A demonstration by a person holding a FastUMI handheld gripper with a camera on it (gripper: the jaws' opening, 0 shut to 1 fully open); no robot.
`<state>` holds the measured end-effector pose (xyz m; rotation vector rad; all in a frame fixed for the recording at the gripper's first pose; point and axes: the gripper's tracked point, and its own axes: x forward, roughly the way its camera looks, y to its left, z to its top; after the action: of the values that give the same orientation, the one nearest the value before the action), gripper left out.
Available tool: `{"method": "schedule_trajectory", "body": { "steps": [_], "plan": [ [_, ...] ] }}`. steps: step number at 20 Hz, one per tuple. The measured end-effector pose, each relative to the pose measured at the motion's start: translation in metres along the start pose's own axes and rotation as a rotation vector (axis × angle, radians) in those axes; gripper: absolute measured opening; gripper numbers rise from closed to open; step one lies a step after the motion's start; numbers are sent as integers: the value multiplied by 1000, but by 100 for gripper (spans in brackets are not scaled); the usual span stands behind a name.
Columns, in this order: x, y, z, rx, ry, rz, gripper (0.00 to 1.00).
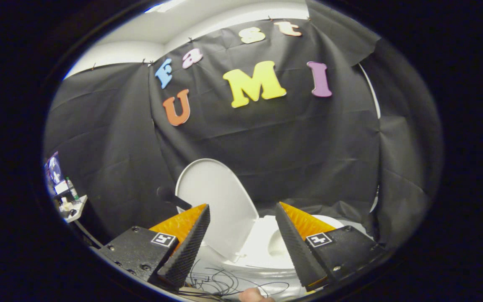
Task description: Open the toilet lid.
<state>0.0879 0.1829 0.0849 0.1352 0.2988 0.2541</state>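
Observation:
A white toilet lid [216, 201] stands raised, leaning back toward the black cloth wall just beyond my left finger. The white toilet seat and bowl [266, 247] lie below it, between and beyond the two fingers. My gripper [243, 209] is open, its fingers spread wide with nothing between them. It hovers in front of the toilet and touches neither lid nor seat. A dark handle-like thing [172, 197] pokes out left of the lid, behind my left finger.
Thin dark cables [224, 285] lie tangled below the bowl between the fingers. Part of a person's finger [254, 295] shows beneath them. A small white shelf [71, 207] with a bottle and clutter sits far left. Black cloth [308, 147] hangs behind and to the right.

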Motion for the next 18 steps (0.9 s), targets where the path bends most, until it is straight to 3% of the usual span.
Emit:
{"method": "schedule_trajectory", "body": {
  "steps": [8, 18],
  "plan": [
    [-50, -98, -17, -9, -101, -131, 98],
    [-100, -158, -40, -91, -249, -199, 99]
  ]
}}
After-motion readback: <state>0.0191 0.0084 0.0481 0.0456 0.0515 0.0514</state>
